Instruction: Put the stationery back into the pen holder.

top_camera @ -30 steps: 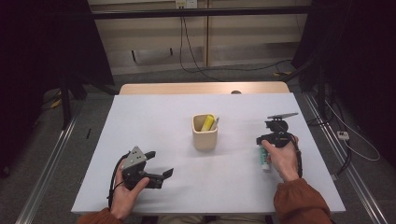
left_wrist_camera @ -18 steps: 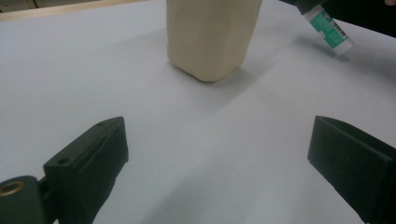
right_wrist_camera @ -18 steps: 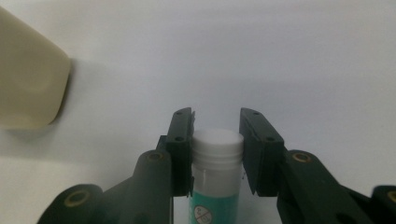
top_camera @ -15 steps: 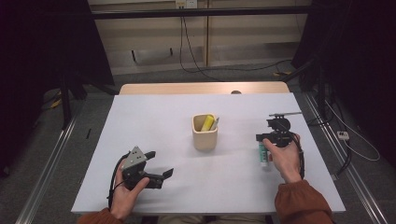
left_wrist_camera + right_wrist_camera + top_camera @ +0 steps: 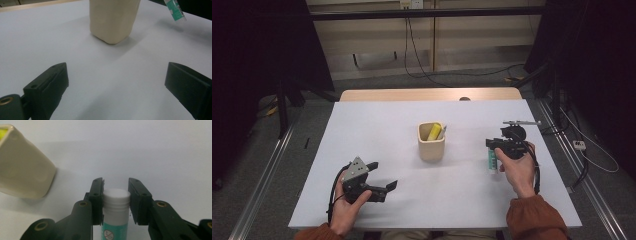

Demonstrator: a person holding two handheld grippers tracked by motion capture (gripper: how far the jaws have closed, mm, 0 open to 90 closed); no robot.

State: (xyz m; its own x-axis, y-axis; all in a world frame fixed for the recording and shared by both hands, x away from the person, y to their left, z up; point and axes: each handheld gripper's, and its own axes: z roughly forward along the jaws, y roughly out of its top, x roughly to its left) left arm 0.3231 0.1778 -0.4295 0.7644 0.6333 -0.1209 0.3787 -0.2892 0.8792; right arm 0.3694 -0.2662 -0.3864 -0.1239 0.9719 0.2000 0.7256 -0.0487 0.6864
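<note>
Pinching a glue stick (image 5: 115,220) between right gripper (image 5: 115,195) fingers, left gripper (image 5: 120,82) fingers spread, empty.

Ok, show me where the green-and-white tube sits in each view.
High view: the tube is right of centre, under the right gripper.
Left gripper view: top right corner.
Right gripper view: bottom centre, between the jaws.
Shared landmark: the beige cup.

Dim room, soft overhead light, close-ups blurred.
</note>
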